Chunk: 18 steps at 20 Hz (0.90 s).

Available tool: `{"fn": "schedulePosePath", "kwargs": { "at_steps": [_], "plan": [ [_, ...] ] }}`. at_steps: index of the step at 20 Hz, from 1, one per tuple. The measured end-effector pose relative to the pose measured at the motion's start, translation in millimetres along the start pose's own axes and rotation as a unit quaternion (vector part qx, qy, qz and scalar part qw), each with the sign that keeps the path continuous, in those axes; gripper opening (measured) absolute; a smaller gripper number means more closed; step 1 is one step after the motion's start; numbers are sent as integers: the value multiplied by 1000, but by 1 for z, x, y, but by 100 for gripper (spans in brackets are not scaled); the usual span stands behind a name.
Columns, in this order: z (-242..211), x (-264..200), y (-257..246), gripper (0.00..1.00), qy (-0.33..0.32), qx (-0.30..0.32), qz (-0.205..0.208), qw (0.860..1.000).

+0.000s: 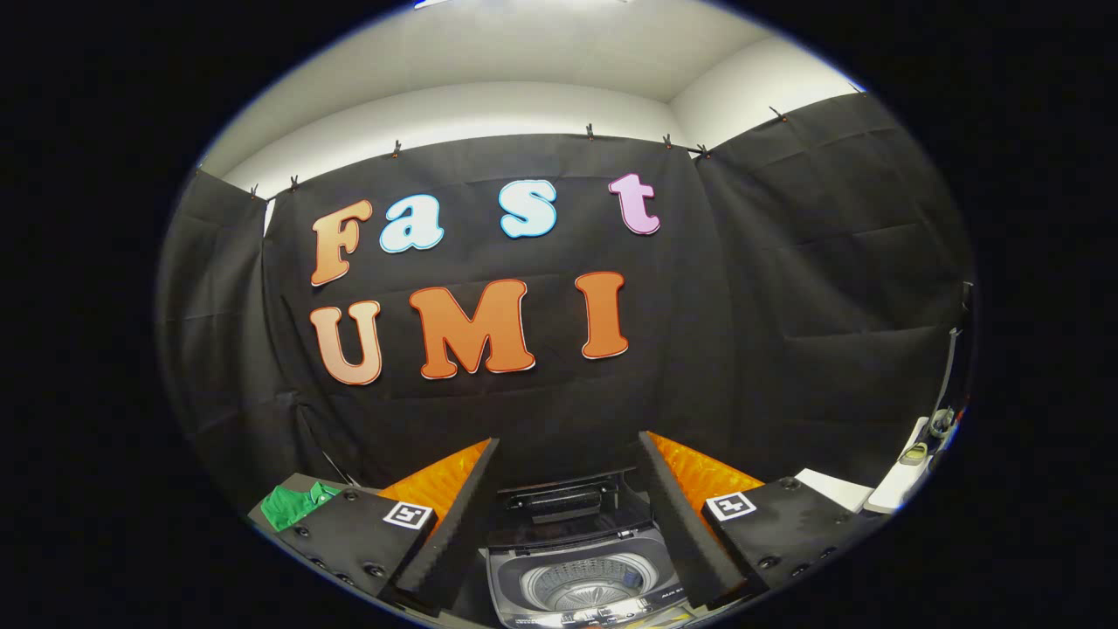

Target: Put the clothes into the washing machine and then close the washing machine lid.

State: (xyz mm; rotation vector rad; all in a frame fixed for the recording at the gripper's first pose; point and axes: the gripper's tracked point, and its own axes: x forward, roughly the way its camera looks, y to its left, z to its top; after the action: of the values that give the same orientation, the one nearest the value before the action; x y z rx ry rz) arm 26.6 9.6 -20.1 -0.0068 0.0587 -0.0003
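A small grey top-loading washing machine stands below and ahead, between my two fingers, with its drum mouth showing. Its lid is raised upright behind the drum. A green garment lies on a dark surface to the left, beyond my left finger. My gripper is open and high above the machine, with nothing between its fingers.
Black cloth walls close the booth behind and on both sides. A white flat object and a white ledge lie to the right of the right finger.
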Motion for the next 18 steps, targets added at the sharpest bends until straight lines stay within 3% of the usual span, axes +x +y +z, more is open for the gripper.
{"fn": "schedulePosePath", "kwargs": {
  "at_steps": [9, 18],
  "plan": [
    [-14, 10, 60, 98, 16, -6, 39, 999],
    [-70, 13, 197, 98, 73, -11, 142, 987]
  ]
}}
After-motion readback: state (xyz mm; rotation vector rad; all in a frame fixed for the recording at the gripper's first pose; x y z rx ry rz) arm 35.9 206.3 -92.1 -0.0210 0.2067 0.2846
